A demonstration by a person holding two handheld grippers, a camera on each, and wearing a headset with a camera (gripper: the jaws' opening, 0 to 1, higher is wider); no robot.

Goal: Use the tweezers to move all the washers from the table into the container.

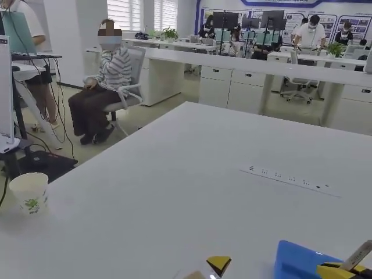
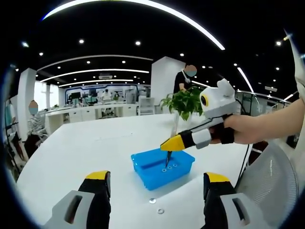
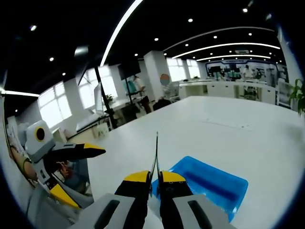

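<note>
A blue container (image 2: 157, 172) stands on the white table, also seen at the bottom edge of the head view as the blue container (image 1: 299, 261) and below my jaws as the blue container (image 3: 209, 183). My right gripper (image 3: 152, 180) is shut on the tweezers (image 3: 156, 150). From the left gripper view, the right gripper (image 2: 178, 141) holds the tweezers (image 2: 167, 160) tip-down over the container, above several washers (image 2: 170, 167) inside. Two washers (image 2: 156, 205) lie on the table in front of it. My left gripper (image 2: 157, 177) is open and holds nothing, short of those washers; the left gripper (image 3: 71, 152) shows at left.
A paper cup (image 1: 29, 193) sits near the table's left edge. A power strip (image 1: 288, 177) is set into the tabletop further back. A person sits on a chair (image 1: 131, 87) beyond the table. A potted plant (image 2: 183, 102) stands behind the container.
</note>
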